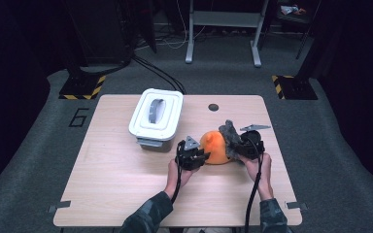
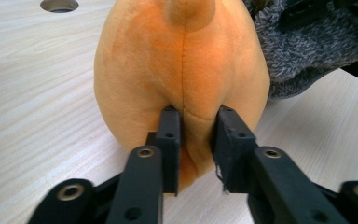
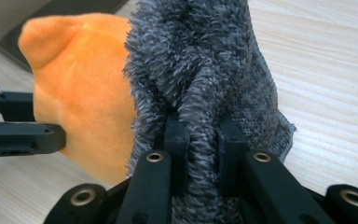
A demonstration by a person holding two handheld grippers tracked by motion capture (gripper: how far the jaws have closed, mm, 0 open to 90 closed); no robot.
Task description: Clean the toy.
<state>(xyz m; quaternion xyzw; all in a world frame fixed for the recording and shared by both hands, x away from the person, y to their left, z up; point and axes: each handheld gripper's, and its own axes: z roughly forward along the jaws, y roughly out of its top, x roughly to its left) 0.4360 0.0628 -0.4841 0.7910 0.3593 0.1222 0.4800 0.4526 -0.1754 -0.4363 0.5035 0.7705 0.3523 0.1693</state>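
Observation:
An orange plush toy [image 1: 214, 147] lies on the wooden table [image 1: 116, 184], right of centre. A grey fuzzy cloth [image 1: 230, 136] hangs against its right side. My left gripper [image 1: 201, 156] meets the toy from the left. In the left gripper view its jaws [image 2: 197, 121] pinch a seam fold of the plush [image 2: 177, 60], and the grey cloth [image 2: 303, 46] shows behind. My right gripper [image 1: 238, 145] is at the cloth. In the right gripper view its jaws [image 3: 200, 128] are shut on a thick fold of the cloth [image 3: 200, 56]. The plush [image 3: 84, 84] and the left gripper [image 3: 23, 130] are off to the left.
A white lidded box [image 1: 156, 115] with a grey handle stands at the back left of the table. A round hole [image 1: 213, 107] sits near the far edge. Bare wood spreads to the left and along the front. Beyond the table stand metal frame legs [image 1: 190, 43] on dark carpet.

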